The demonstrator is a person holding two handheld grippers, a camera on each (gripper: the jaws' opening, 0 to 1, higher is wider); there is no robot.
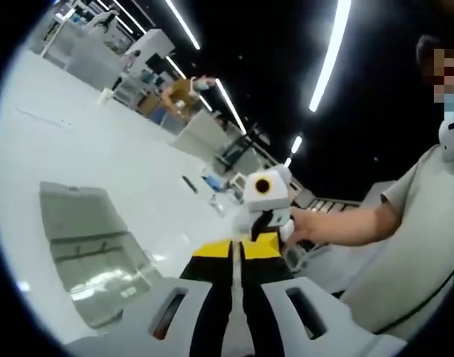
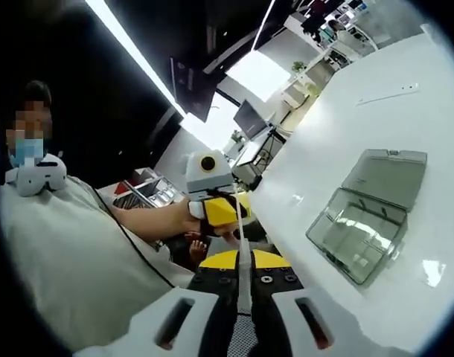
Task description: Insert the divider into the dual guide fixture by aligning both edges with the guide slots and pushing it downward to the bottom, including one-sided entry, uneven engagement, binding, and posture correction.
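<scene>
I hold the thin divider (image 2: 243, 256) edge-on between my two tongs, lifted clear of the white table (image 1: 100, 149). My left gripper (image 1: 237, 256) and right gripper (image 2: 242, 260) each pinch one end. The clear fixture (image 2: 368, 216) lies open, well off to the side. Next I must carry the divider over and square both edges to the slots.

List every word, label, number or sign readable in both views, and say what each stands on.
None can be read.
Clear box: no label or print shows on it.
Left gripper and right gripper: yellow and black parts, no lettering shows.
Background desks and screens: too small and blurred to read.
</scene>
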